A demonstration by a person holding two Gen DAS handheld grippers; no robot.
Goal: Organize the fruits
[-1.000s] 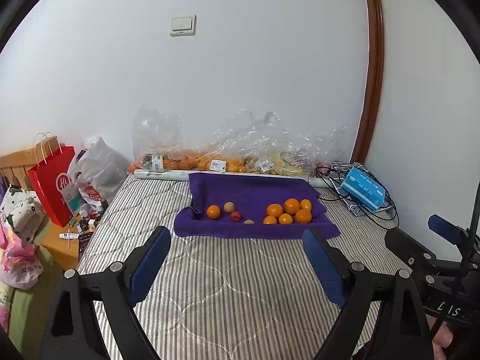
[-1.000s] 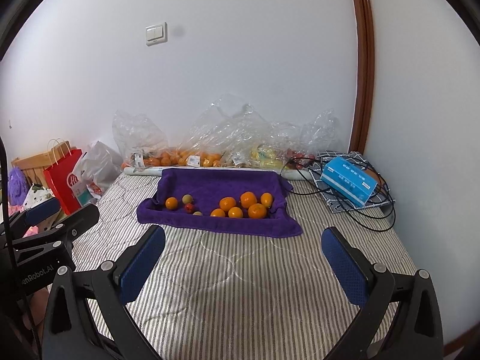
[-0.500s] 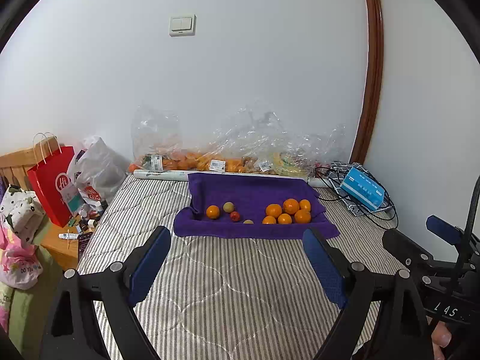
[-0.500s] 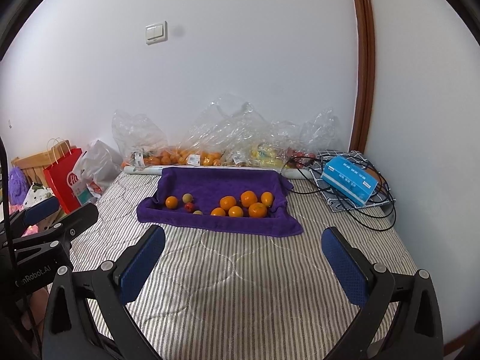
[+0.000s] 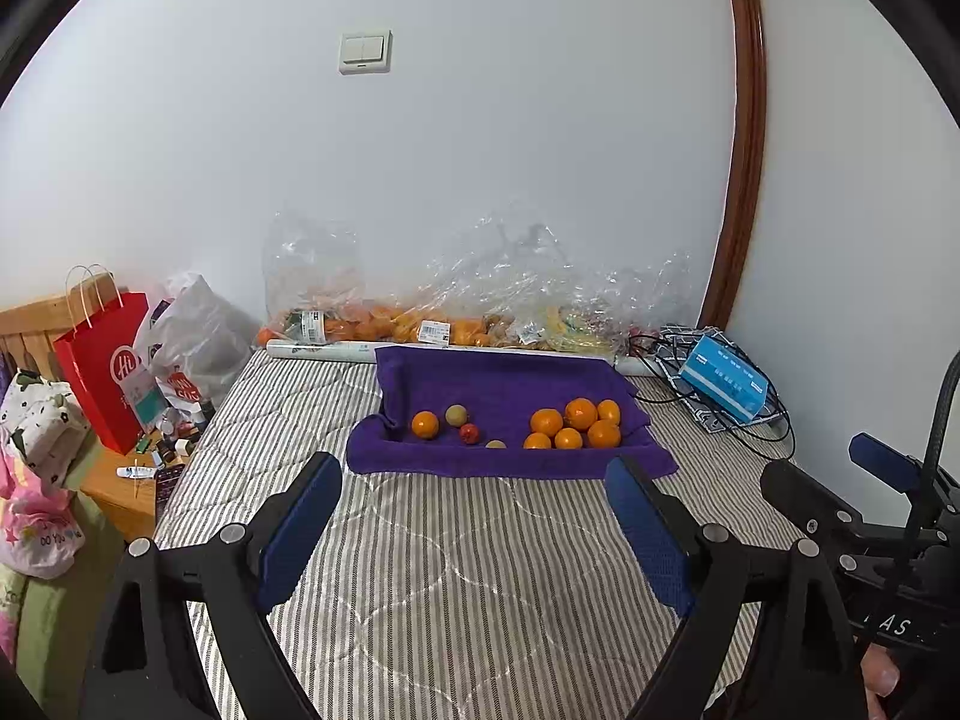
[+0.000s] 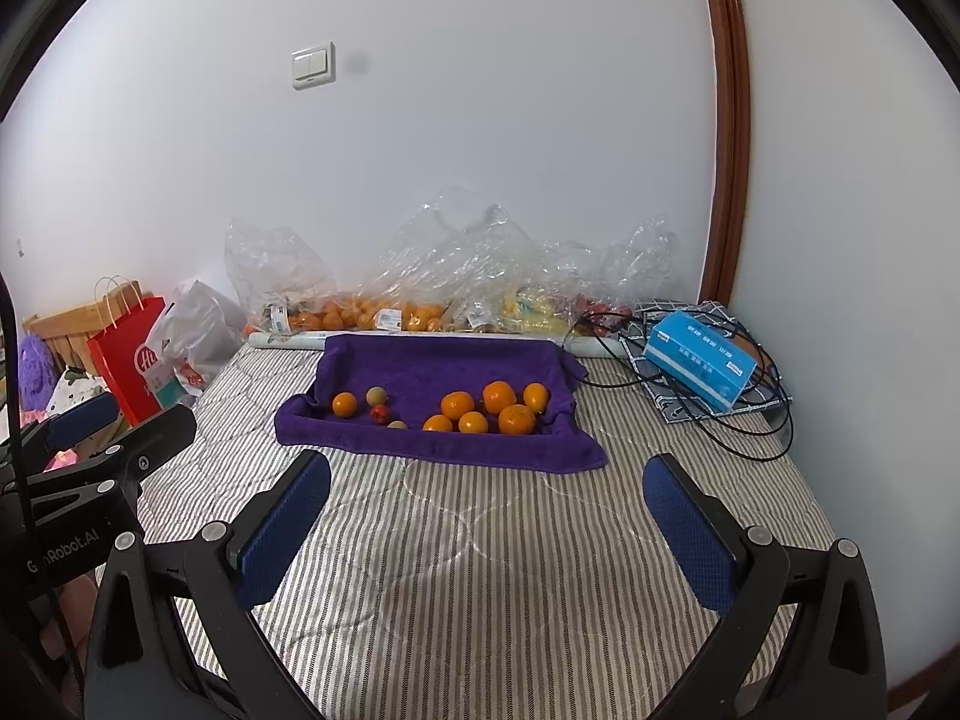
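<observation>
A purple towel lies on the striped mattress near the far wall. On its right part sits a cluster of several oranges. Left of them lie one orange, a greenish round fruit, a small red fruit and a small tan fruit. My left gripper and my right gripper both hover open over the bare mattress, well short of the towel, nothing between their fingers.
Clear plastic bags with more oranges line the wall behind the towel. A blue box on tangled black cables sits at the back right. A red paper bag and a grey bag stand off the mattress's left edge.
</observation>
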